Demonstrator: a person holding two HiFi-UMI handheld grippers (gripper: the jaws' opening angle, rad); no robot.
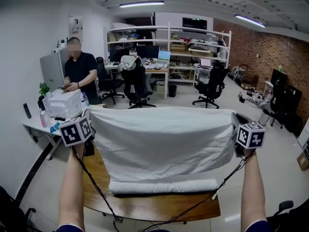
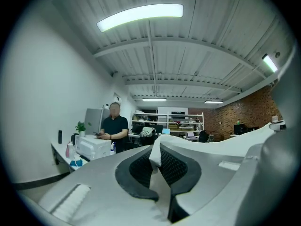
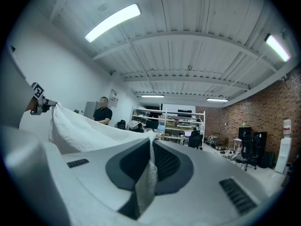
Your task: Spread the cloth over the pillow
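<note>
A white cloth (image 1: 161, 144) hangs stretched in the air between my two grippers, its lower edge reaching down to the pillow. The pillow (image 1: 164, 186) is a long white roll lying on the wooden table (image 1: 145, 208) under the cloth. My left gripper (image 1: 91, 115) is shut on the cloth's upper left corner, and my right gripper (image 1: 235, 118) is shut on the upper right corner. In the left gripper view a fold of the cloth (image 2: 155, 155) is pinched between the dark pads. The right gripper view shows the cloth (image 3: 149, 171) clamped the same way, running off toward the other hand.
A person (image 1: 79, 71) in a black shirt stands at a white desk (image 1: 36, 124) with a printer (image 1: 63, 103) at the left. Office chairs (image 1: 137, 83) (image 1: 210, 88) and shelving (image 1: 169, 37) stand behind. Cables (image 1: 96, 187) trail from both grippers over the table's edge.
</note>
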